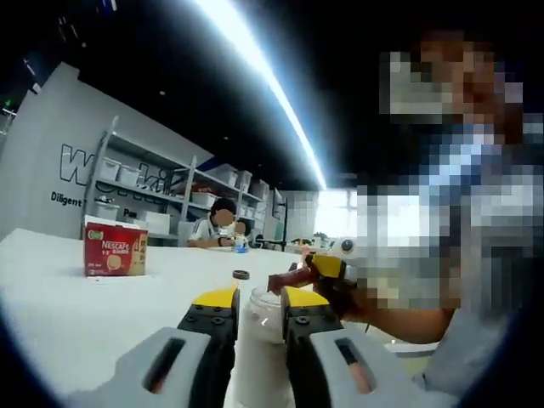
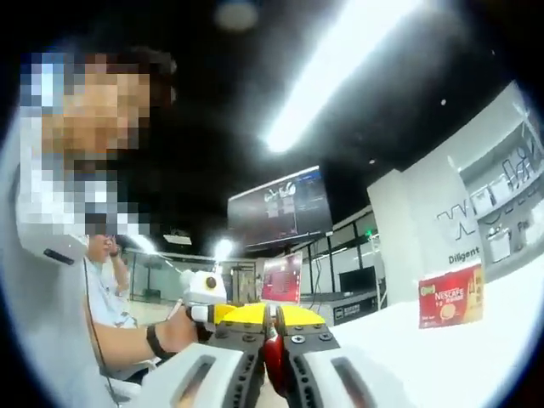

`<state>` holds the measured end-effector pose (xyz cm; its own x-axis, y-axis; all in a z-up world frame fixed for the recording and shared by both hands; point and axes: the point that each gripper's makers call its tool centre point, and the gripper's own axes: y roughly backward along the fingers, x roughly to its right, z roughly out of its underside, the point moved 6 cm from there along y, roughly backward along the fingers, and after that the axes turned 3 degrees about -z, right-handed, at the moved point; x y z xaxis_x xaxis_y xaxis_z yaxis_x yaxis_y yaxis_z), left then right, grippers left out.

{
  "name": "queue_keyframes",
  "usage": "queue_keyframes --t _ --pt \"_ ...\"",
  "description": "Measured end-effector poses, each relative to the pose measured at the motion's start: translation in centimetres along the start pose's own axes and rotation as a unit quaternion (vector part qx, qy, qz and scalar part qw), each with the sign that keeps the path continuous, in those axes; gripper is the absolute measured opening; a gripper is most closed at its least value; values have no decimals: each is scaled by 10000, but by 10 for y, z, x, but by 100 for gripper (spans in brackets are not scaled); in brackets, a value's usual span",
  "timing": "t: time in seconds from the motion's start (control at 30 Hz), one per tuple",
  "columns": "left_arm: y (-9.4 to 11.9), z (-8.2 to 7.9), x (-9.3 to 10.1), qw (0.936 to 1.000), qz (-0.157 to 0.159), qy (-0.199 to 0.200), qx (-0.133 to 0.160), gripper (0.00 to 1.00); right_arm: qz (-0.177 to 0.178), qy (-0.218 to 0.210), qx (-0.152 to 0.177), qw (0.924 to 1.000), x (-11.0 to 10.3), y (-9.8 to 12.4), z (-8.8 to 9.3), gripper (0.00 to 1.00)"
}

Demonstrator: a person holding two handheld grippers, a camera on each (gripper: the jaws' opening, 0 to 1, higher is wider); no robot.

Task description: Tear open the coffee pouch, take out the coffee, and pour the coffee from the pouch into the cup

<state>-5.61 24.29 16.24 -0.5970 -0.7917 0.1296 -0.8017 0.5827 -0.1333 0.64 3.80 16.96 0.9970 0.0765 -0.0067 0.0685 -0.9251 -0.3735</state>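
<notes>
While my left gripper point(image 1: 257, 316) pinches a white cup point(image 1: 260, 340) between nearly closed jaws above the white table point(image 1: 68, 297), I see my right gripper point(image 2: 274, 333) clamped on the red coffee pouch point(image 2: 273, 361). In the left gripper view the pouch hangs just beyond the cup. A red Nescafe box point(image 1: 115, 248) stands well apart.

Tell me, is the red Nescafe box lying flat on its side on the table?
No, the Nescafe box stands upright on the white table, its printed front facing the left gripper view.
</notes>
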Motion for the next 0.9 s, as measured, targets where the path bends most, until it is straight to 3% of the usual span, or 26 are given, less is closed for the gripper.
queue_keyframes --t 0.27,0.37,0.47,0.57,0.73,0.9 --pt "-5 -6 1 9999 143 -24 8 22 -102 -115 -121 9998 2 -5 -6 4" --pt "-17 -12 9 9968 710 -160 -318 22 -369 -207 -281 9987 3 -9 -13 4" --pt "-30 -13 19 9875 1294 -496 -751 18 -518 -187 -451 9975 1 -16 -20 4" --pt "-40 -15 25 9817 1395 -938 -894 12 -646 -124 -616 9959 0 -22 -26 4" --pt "-43 -22 26 9807 1486 -970 -823 6 -721 -56 -616 9955 0 -23 -31 6" --pt "-40 -29 24 9891 1216 -750 -370 4 -735 -111 -425 9963 -2 -23 -26 22"
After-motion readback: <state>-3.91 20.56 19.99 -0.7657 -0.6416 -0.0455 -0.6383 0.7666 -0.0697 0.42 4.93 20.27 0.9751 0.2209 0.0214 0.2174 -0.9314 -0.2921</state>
